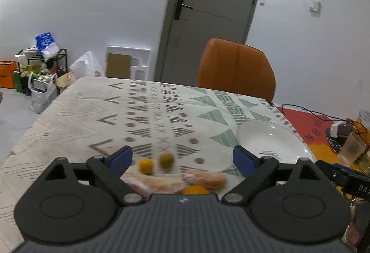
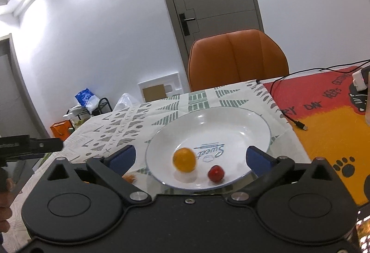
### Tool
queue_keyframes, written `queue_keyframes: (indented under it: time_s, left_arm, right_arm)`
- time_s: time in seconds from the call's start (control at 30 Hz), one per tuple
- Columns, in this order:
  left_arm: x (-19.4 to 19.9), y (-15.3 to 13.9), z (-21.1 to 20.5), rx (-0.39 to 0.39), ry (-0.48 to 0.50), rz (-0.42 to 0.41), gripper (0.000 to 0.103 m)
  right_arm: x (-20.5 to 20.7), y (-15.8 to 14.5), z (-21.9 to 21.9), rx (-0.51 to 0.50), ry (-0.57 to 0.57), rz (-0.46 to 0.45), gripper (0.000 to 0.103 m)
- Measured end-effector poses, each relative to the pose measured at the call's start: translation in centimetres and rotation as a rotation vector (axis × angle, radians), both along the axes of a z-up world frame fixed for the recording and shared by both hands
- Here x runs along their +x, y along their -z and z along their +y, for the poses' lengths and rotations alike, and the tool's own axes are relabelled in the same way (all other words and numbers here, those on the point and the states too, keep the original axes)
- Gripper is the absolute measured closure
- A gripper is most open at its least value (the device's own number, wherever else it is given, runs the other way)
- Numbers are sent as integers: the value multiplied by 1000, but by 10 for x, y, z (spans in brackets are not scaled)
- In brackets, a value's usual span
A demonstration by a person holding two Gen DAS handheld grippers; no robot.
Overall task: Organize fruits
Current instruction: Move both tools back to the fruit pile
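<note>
In the left wrist view, my left gripper [image 1: 182,157] is open above a cluster of fruit on the patterned cloth: a small yellow-orange fruit [image 1: 145,165], a greenish-yellow one [image 1: 166,160], wrapped orange pieces [image 1: 205,180] and an orange fruit [image 1: 196,190] partly hidden by the gripper body. The white plate [image 1: 284,137] lies to the right. In the right wrist view, my right gripper [image 2: 190,156] is open and empty over the near part of the white plate [image 2: 231,121], which holds a blurred orange fruit [image 2: 184,160] and a small red fruit [image 2: 215,173].
An orange chair [image 2: 238,61] stands at the table's far edge. A black cable [image 2: 291,114] and a white charger [image 2: 359,78] lie on the red-and-yellow mat [image 2: 323,128]. A plastic cup [image 1: 351,149] stands at the right. Clutter sits on the floor at the left.
</note>
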State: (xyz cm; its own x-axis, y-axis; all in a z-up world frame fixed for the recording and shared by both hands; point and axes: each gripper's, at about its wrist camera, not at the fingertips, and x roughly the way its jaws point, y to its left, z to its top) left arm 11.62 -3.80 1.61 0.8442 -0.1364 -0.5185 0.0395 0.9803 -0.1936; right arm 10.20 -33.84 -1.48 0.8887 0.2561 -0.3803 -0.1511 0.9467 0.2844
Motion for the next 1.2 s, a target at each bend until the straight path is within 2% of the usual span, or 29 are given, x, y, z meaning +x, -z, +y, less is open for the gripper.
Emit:
queue_keyframes:
  time_s: [0.2, 0.37, 0.7, 0.87, 1.03, 1.07, 1.2]
  left_arm:
    - [-15, 3, 31, 4, -57, 3, 8]
    - [-27, 6, 54, 7, -87, 0, 8]
    - [-35, 18, 84, -18, -119, 33, 8]
    - [-33, 30, 93, -20, -104, 47, 8]
    - [-20, 46, 105, -56, -89, 77, 11]
    - [-17, 50, 108, -61, -87, 80, 13]
    - [-6, 62, 116, -93, -66, 103, 24]
  right_arm:
    - [-6, -1, 20, -12, -15, -2, 0]
    - [-10, 3, 33, 33, 3, 18, 0]
    - [-10, 5, 67, -22, -107, 39, 0]
    - [-7, 6, 85, -28, -161, 65, 0]
    - [-1, 10, 105, -60, -199, 89, 1]
    - [1, 12, 109, -67, -205, 95, 2]
    - [12, 21, 129, -95, -237, 151, 22]
